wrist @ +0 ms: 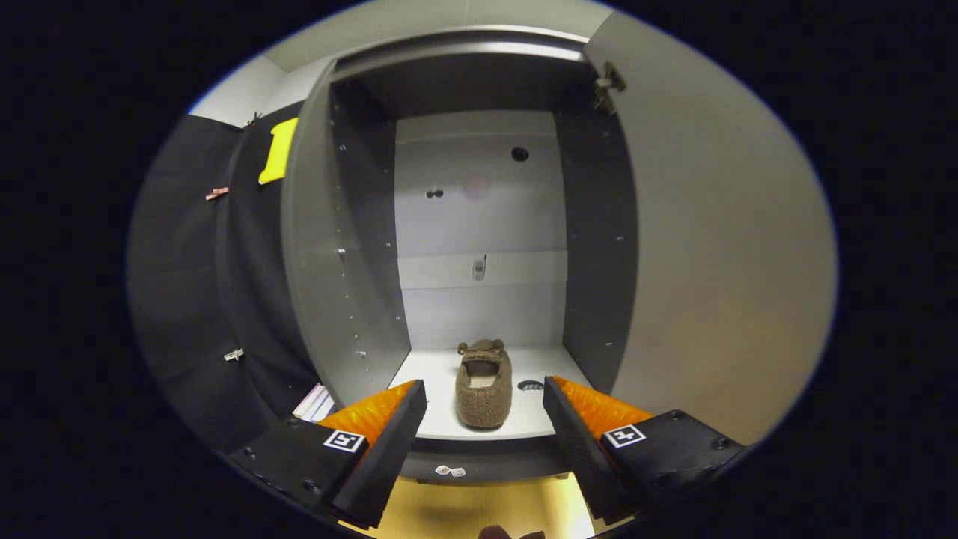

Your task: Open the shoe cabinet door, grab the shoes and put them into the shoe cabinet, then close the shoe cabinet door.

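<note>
Cabinet (479,224) open, seen head-on from the gripper view. Door (718,262) swung wide to the right, its pale inner face toward the camera; a hinge (610,84) shows at its top inner corner. Left side panel (340,247) grey, with rows of small peg holes.

One slipper (484,383), brown and fuzzy, lies on the cabinet's white bottom shelf (430,374). It sits about mid-width, heel toward the front edge, toe pointing to the back wall (479,202). Upright on its sole, not tilted. A small dark oval mark (530,385) on the shelf just right of it.

Hand-held gripper (485,408): fingers spread wide apart, holding nothing. Slipper lies just ahead of them, in line with the gap; neither finger touches it. Fingertips (412,400) are level with the front lip of the shelf, outside the cabinet.

Back wall pale, with a horizontal rail (524,268) halfway up carrying a small metal fitting (479,267); a round hole (519,153) higher up and two small dark dots (433,193) left of centre.

Left of the cabinet, black booth cloth (187,262). Something white, flat (314,403) lies at the cabinet's lower left corner; cannot tell what it is. Yellowish floor (479,509) below the cabinet front.
</note>
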A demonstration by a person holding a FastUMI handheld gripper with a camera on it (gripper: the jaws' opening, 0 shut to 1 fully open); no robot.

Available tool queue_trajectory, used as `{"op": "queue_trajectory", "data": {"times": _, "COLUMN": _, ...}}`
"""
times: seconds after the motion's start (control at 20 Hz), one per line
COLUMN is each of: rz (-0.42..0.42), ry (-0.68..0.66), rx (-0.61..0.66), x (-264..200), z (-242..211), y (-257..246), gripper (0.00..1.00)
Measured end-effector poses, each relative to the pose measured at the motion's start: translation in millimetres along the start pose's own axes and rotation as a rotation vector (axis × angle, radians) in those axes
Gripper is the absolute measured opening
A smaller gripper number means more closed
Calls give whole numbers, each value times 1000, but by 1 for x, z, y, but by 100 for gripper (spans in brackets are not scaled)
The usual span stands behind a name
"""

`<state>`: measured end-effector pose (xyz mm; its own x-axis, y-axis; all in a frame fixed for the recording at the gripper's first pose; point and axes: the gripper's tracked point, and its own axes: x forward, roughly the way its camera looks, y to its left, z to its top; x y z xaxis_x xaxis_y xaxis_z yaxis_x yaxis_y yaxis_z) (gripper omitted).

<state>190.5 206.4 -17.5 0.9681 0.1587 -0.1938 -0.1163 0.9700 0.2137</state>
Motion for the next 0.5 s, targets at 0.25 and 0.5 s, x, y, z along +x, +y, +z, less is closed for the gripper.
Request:
{"op": "queue_trajectory", "data": {"times": 0.25, "rz": -36, "ry": -98, "rx": -41, "x": -85, "z": 11, "y": -18, "gripper": 99}}
{"op": "queue_trajectory", "data": {"times": 0.5, "rz": -62, "ry": -102, "rx": -19, "x": -149, "z": -2, "y": -43, "gripper": 99}}
